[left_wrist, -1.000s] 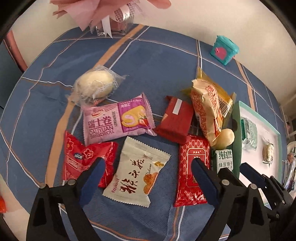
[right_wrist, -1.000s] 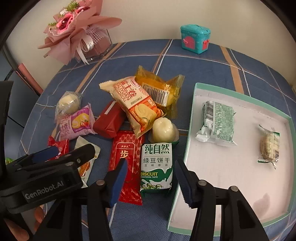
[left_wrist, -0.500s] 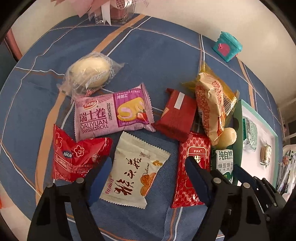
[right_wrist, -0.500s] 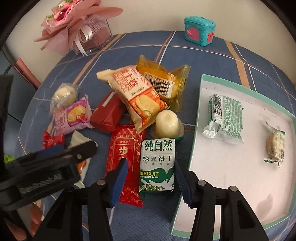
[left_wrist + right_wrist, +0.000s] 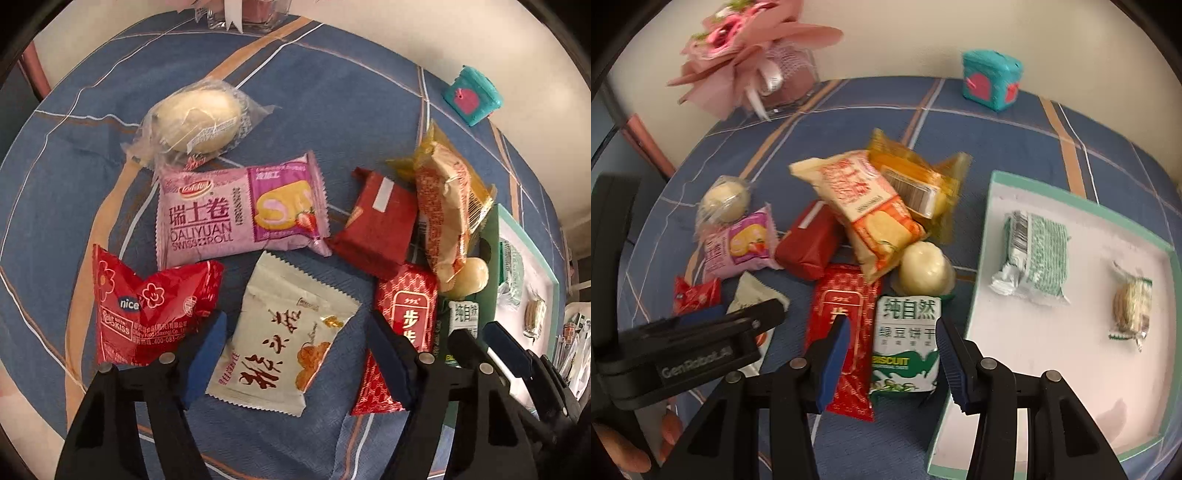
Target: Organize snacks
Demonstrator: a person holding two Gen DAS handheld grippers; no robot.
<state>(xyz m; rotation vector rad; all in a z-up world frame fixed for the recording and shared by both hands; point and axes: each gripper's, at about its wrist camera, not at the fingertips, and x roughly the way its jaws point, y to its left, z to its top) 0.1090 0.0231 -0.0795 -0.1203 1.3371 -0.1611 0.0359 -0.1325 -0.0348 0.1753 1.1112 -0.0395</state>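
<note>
Both claws are narrowing over the pile. The left gripper point(image 5: 295, 354) has been sinking and closing around the cream foil snack packet with red characters point(image 5: 284, 336), pads not yet touching. The right gripper point(image 5: 892, 354) is closing on the green-and-white biscuit pack point(image 5: 907, 343), nearly pinching, just left of the teal-rimmed white tray point(image 5: 1071, 192). Two pickups look imminent.
</note>
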